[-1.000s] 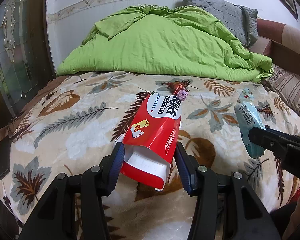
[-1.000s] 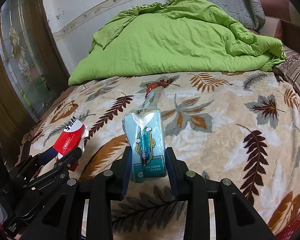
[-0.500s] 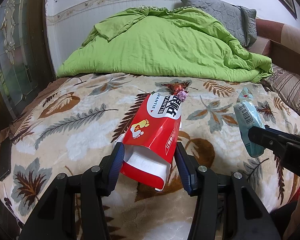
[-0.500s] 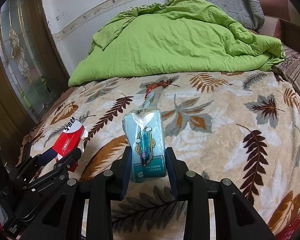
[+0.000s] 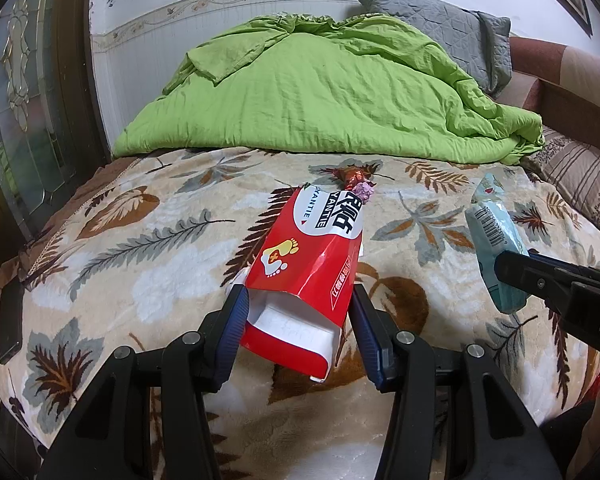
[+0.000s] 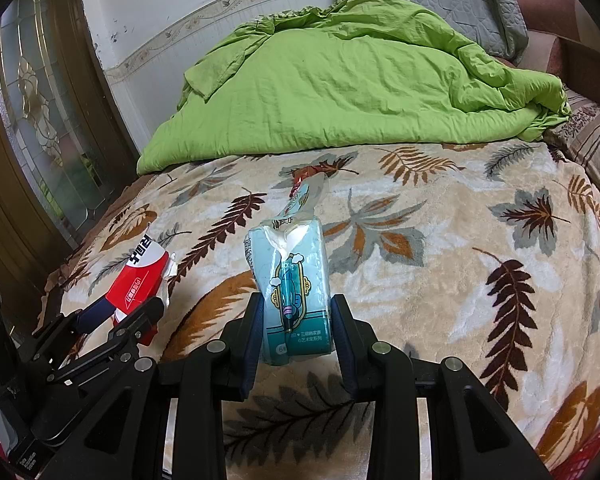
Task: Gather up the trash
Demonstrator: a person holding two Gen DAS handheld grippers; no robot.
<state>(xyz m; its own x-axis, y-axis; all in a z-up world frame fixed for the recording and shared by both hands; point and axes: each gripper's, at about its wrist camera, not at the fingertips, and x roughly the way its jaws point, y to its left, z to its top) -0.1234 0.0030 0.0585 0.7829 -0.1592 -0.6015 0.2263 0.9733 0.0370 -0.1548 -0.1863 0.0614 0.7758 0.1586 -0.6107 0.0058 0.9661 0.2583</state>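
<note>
My left gripper [image 5: 296, 328] is shut on an open red and white carton [image 5: 308, 264] and holds it just above the leaf-print blanket [image 5: 140, 248]. My right gripper [image 6: 296, 340] is shut on a light blue tissue pack [image 6: 292, 280]. The carton also shows in the right wrist view [image 6: 140, 276], and the tissue pack in the left wrist view [image 5: 496, 240]. A crumpled red and pink candy wrapper [image 5: 356, 180] lies on the blanket beyond the carton.
A green quilt [image 5: 324, 92] is heaped at the far side of the bed, with a grey pillow [image 5: 440, 36] behind it. A glass-panelled door [image 5: 16, 92] stands at the left. A dark phone [image 5: 10, 320] lies at the blanket's left edge.
Both grippers have drawn back slightly with their loads; the scene has shifted little. Both grips are unchanged.
</note>
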